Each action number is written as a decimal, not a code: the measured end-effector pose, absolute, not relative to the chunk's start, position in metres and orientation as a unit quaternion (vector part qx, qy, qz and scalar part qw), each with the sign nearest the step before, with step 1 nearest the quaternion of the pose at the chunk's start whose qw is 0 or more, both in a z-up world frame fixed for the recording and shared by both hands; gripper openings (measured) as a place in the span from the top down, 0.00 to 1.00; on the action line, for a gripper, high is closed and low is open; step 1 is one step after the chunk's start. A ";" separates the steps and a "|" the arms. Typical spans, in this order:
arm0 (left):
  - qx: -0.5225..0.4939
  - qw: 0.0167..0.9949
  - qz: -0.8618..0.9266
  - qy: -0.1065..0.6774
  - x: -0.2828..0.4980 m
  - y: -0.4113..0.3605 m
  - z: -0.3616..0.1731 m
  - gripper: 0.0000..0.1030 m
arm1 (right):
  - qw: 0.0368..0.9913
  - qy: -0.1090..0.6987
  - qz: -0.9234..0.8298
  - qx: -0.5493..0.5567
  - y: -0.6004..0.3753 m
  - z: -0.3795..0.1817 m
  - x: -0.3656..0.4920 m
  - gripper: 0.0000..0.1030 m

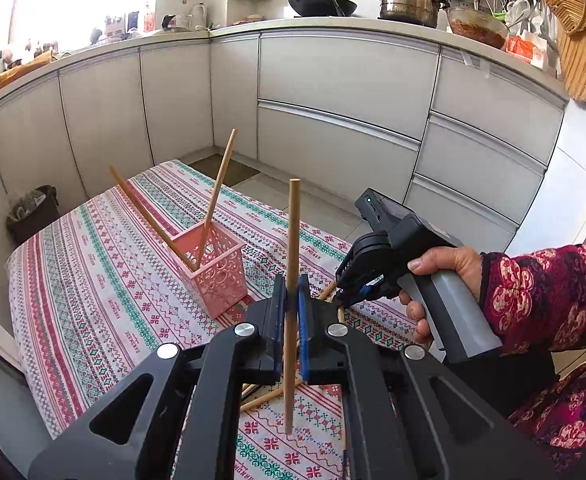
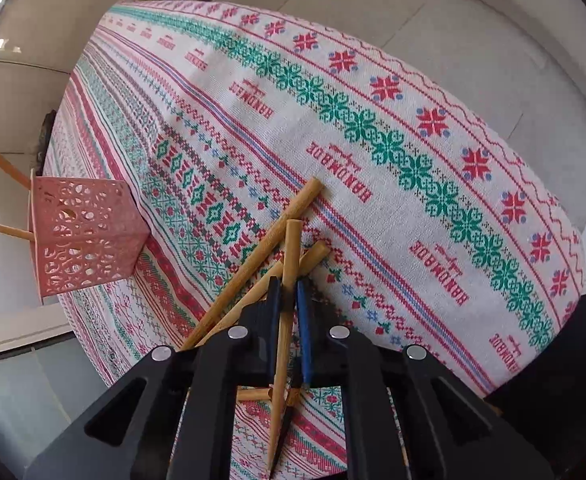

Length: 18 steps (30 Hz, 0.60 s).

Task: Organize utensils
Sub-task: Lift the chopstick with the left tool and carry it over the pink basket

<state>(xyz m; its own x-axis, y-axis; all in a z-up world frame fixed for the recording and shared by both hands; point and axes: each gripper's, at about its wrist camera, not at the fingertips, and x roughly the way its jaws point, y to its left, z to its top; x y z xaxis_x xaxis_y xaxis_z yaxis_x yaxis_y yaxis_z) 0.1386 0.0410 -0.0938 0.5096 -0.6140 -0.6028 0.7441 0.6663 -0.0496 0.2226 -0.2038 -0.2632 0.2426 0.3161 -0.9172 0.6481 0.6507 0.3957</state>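
1. Left wrist view: pink basket (image 1: 213, 270) stands on the tablecloth (image 1: 93, 280) with two chopsticks (image 1: 217, 196) already in it.
2. Left gripper (image 1: 291, 304) is clamped on a third chopstick (image 1: 291, 248), upright, clear of the cloth, not yet binned.
3. Right gripper (image 2: 289, 300) is closed on one chopstick (image 2: 289, 264) from the loose pile (image 2: 261, 240).
4. Rough call: under halfway; several sticks left.

Bare cloth lies open around the pink basket (image 1: 213, 268). Two chopsticks (image 1: 217, 196) lean out over its mouth, partly barring it.
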 end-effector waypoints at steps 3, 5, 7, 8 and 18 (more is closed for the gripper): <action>0.104 0.867 -0.388 0.296 0.139 0.039 -0.092 0.95 | 0.719 0.573 -0.096 0.381 -0.205 -0.252 0.214 0.92; 0.098 0.870 -0.384 0.294 0.139 0.038 -0.090 0.95 | 0.752 0.542 -0.076 0.366 -0.204 -0.240 0.208 0.92; 0.094 0.872 -0.383 0.290 0.138 0.037 -0.088 0.95 | 0.781 0.516 -0.060 0.345 -0.201 -0.227 0.198 0.92; 0.091 0.874 -0.382 0.288 0.137 0.037 -0.086 0.95 | 0.794 0.504 -0.049 0.337 -0.199 -0.220 0.194 0.92; 0.055 0.899 -0.345 0.264 0.131 0.040 -0.069 0.95 | 0.897 0.367 0.014 0.247 -0.181 -0.126 0.126 0.92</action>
